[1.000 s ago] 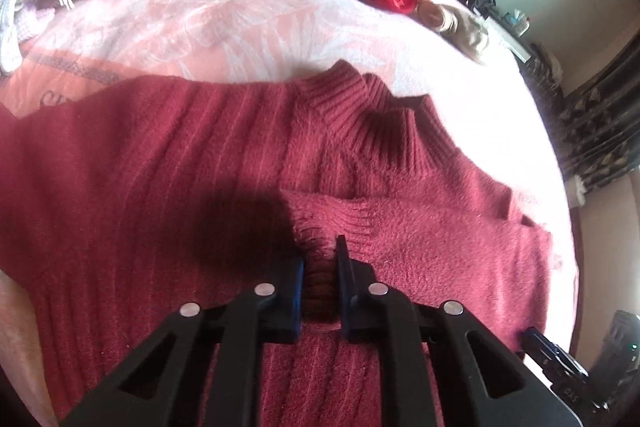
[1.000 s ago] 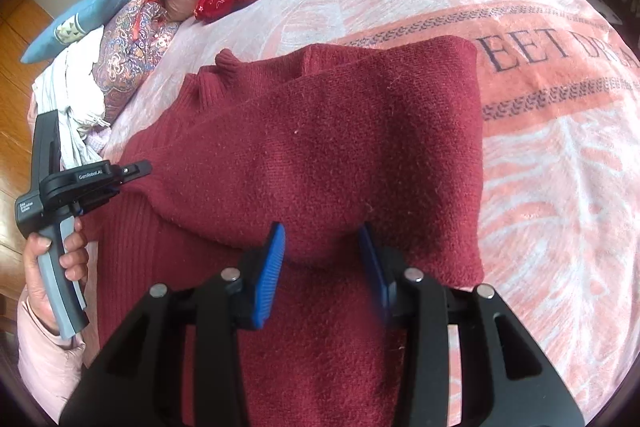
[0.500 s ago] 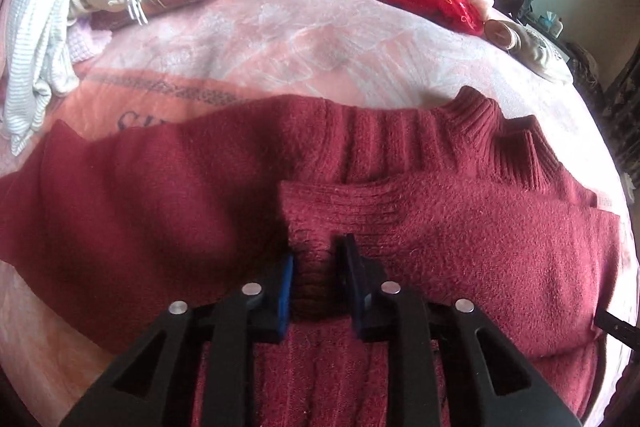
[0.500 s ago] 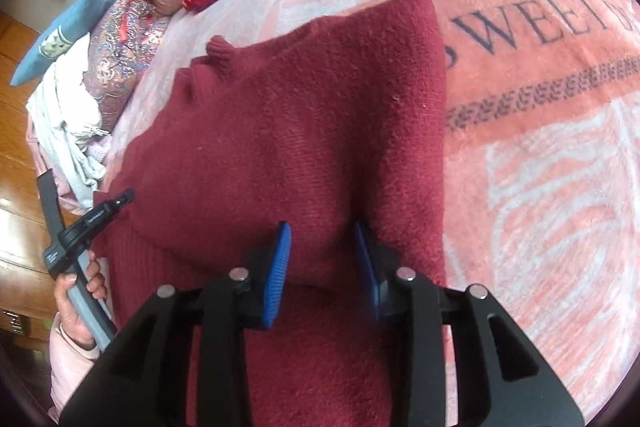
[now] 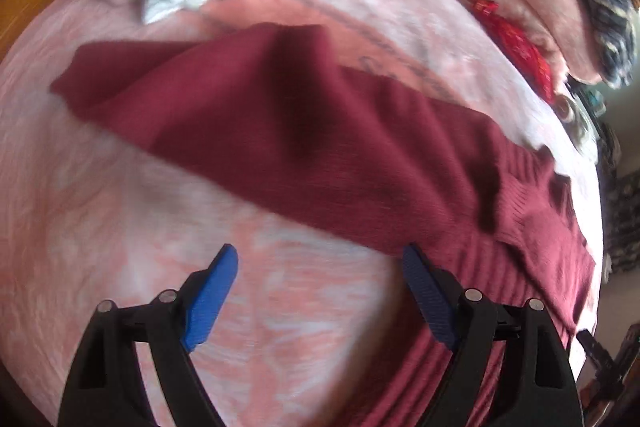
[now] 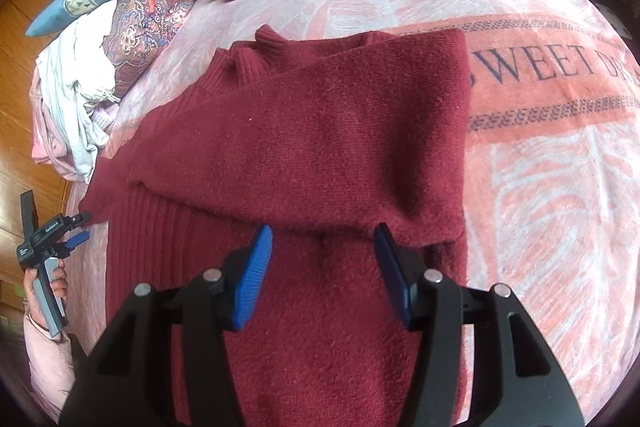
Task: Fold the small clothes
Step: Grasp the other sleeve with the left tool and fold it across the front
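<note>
While the left view blurs, left gripper [image 5: 316, 291] and right gripper [image 6: 324, 263] just opened, empty, over sweater [image 6: 320, 147].

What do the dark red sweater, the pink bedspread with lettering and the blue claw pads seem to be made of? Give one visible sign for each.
Dark red sweater: knitted, probably wool or acrylic; ribbed collar, fuzzy matte surface.
Pink bedspread: soft plush or fleece-like fabric, matte; woven or printed lettering and leaf pattern.
Blue pads: likely rubber or plastic; fine ridges, dull finish.
</note>
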Available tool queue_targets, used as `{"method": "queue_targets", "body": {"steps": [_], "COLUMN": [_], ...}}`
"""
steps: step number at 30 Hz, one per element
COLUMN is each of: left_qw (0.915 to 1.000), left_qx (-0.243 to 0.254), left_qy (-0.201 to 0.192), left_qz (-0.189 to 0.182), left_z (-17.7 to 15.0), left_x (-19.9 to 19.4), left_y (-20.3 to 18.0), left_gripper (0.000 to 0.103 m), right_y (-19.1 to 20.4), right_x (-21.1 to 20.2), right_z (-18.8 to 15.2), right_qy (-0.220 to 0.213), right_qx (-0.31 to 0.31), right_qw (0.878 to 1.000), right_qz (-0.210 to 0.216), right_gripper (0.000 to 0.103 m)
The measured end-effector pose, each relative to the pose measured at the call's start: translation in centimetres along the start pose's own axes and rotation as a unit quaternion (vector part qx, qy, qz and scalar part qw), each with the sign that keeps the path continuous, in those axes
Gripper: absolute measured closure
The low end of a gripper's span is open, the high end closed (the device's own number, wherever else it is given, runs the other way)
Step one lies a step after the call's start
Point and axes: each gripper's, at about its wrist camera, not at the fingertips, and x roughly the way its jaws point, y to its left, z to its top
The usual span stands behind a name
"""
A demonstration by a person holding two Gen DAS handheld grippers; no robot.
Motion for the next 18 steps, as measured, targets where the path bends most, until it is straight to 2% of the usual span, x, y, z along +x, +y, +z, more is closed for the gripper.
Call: {"method": "queue_targets", "body": {"steps": [5, 7, 10, 12, 14, 16, 18], "left_qw": [0.9941, 0.9889, 0.9839, 0.9817, 0.9790, 0.9736, 0.9693], "left_qx": [-0.107, -0.147, -0.175, -0.186, -0.199, -0.221, -0.233], "left_qy": [-0.015, -0.024, -0.032, -0.041, -0.038, -0.027, -0.054], "left_qz": [0.009, -0.002, -0.017, -0.011, -0.021, -0.052, -0.059], "left_z": [3.6, 4.9, 6.4, 7.2, 7.9, 8.2, 8.1], "left_x": [1.7, 2.4, 3.0, 2.9, 3.2, 3.5, 2.5], "left_y": [7.7, 10.1, 12.2, 12.9, 14.0, 14.8, 14.6], "left_gripper": [0.022, 0.022, 0.025, 0.041, 0.078, 0.094, 0.096], "right_y": [0.1, -0.1, -0.2, -0.1, -0.1, 0.0, -0.1], "right_x": [1.4, 1.7, 2.3, 2.6, 2.8, 2.8, 2.6], "right_z": [-0.2, -0.4, -0.6, -0.6, -0.6, -0.6, -0.7], "right_qy": [0.007, 0.010, 0.016, 0.018, 0.018, 0.016, 0.015], "right_qx": [0.006, 0.008, 0.008, 0.009, 0.009, 0.009, 0.009], "right_qw": [1.000, 1.000, 1.000, 1.000, 1.000, 1.000, 1.000], "right_qz": [-0.012, -0.016, -0.019, -0.022, -0.023, -0.023, -0.021], "right_gripper": [0.050, 0.050, 0.050, 0.050, 0.050, 0.050, 0.050]}}
